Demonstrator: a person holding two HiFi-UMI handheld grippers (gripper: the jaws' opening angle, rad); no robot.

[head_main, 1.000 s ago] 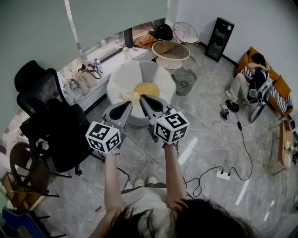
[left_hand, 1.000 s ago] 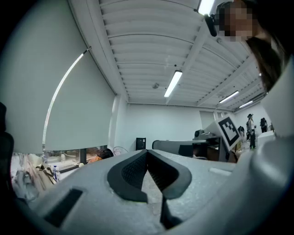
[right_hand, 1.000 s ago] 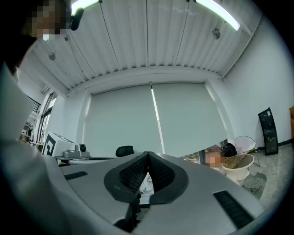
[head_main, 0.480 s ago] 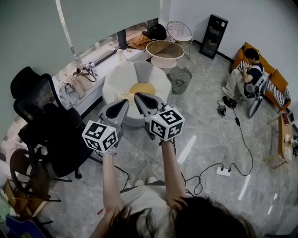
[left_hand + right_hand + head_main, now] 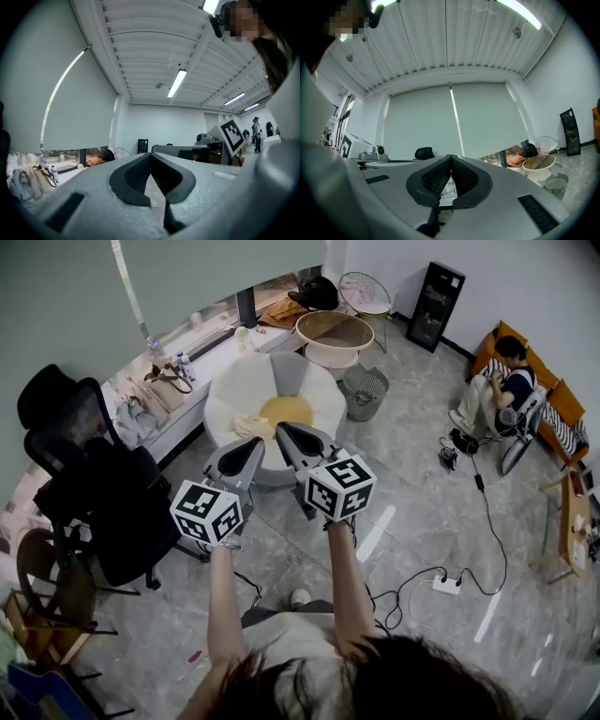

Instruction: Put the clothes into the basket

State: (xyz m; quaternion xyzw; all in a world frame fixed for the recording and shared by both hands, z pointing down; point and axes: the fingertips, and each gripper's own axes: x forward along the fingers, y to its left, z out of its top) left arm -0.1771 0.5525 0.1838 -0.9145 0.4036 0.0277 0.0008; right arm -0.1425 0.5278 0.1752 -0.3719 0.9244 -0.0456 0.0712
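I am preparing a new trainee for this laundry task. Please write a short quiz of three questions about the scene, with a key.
1. True or false: the left gripper holds a garment.
2. What lies on the round white seat beside the yellow cushion? A) a pale cloth B) a shoe C) a bottle
3. Fill in: the jaws of the right gripper are ____.
Key: 1 false; 2 A; 3 shut.
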